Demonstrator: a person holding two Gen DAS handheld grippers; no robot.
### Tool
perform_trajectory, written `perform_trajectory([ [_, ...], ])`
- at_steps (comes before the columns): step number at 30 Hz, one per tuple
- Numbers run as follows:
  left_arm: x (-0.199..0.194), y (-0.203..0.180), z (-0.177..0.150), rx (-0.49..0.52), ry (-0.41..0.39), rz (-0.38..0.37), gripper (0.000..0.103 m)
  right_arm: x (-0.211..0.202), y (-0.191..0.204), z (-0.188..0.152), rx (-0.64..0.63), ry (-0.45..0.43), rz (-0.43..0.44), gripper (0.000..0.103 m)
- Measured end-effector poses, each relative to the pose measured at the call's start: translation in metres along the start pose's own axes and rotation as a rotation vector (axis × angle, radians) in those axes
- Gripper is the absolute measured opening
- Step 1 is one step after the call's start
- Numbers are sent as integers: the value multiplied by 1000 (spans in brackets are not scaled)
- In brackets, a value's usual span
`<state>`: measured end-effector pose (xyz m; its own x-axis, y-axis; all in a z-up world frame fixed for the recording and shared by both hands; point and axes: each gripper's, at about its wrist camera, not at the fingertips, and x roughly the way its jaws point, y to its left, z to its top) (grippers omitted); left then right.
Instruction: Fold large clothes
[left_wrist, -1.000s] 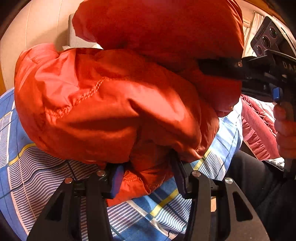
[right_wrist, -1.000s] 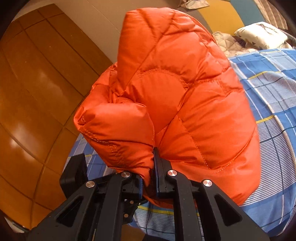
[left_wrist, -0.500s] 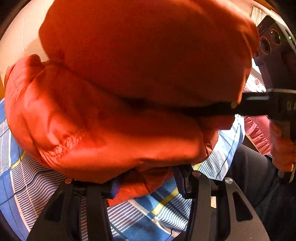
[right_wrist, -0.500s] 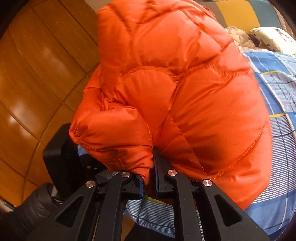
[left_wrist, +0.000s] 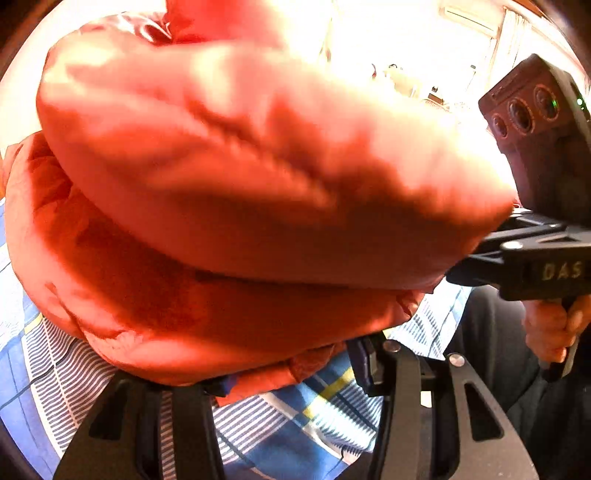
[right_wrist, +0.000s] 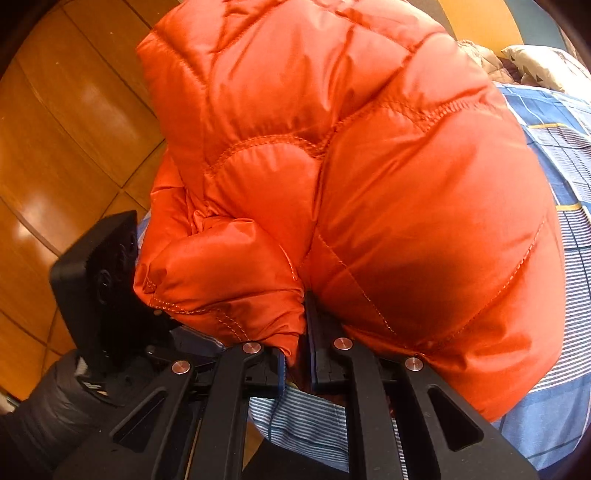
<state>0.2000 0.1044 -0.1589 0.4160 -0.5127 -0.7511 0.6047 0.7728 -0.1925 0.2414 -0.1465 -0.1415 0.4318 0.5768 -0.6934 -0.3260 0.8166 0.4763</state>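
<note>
An orange quilted puffer jacket (left_wrist: 240, 206) lies bunched on the bed, its upper part doubled over the lower part. My left gripper (left_wrist: 291, 373) sits at the near edge with a thick wad of the lower layer filling the gap between its fingers. The right gripper (left_wrist: 476, 258) comes in from the right of that view, its tips buried in the top fold. In the right wrist view the jacket (right_wrist: 369, 184) fills the frame, and my right gripper (right_wrist: 301, 343) is shut on a thin seam edge. The left gripper's black body (right_wrist: 96, 288) shows at the left.
A blue checked bed sheet (left_wrist: 295, 424) lies under the jacket and runs on to the right (right_wrist: 554, 147). Wooden floor (right_wrist: 55, 129) borders the bed on the left. A pillow (right_wrist: 543, 66) lies at the far right. A hand (left_wrist: 550, 328) holds the right gripper's handle.
The right gripper has sunk, bringing the jacket's upper part down over the lower part. The left gripper's body has come into the right wrist view. The left gripper has stayed put.
</note>
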Motion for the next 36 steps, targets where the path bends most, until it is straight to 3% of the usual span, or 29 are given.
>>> perform_trajectory([
  [13, -32, 6, 8, -16, -11, -61, 47, 1, -2, 10, 4, -6, 9, 8],
  [21, -47, 7, 22, -59, -36, -153, 65, 2, -2, 2, -28, -27, 6, 8],
  [28, -58, 13, 21, -124, -48, -241, 66, 3, 5, -9, -69, -52, -12, 8],
  [34, -80, 12, 27, -133, -109, -277, 68, 2, 23, -21, -132, -82, -68, 8],
  [36, -74, 12, 34, -148, -95, -277, 77, 1, 31, -24, -153, -94, -86, 9],
])
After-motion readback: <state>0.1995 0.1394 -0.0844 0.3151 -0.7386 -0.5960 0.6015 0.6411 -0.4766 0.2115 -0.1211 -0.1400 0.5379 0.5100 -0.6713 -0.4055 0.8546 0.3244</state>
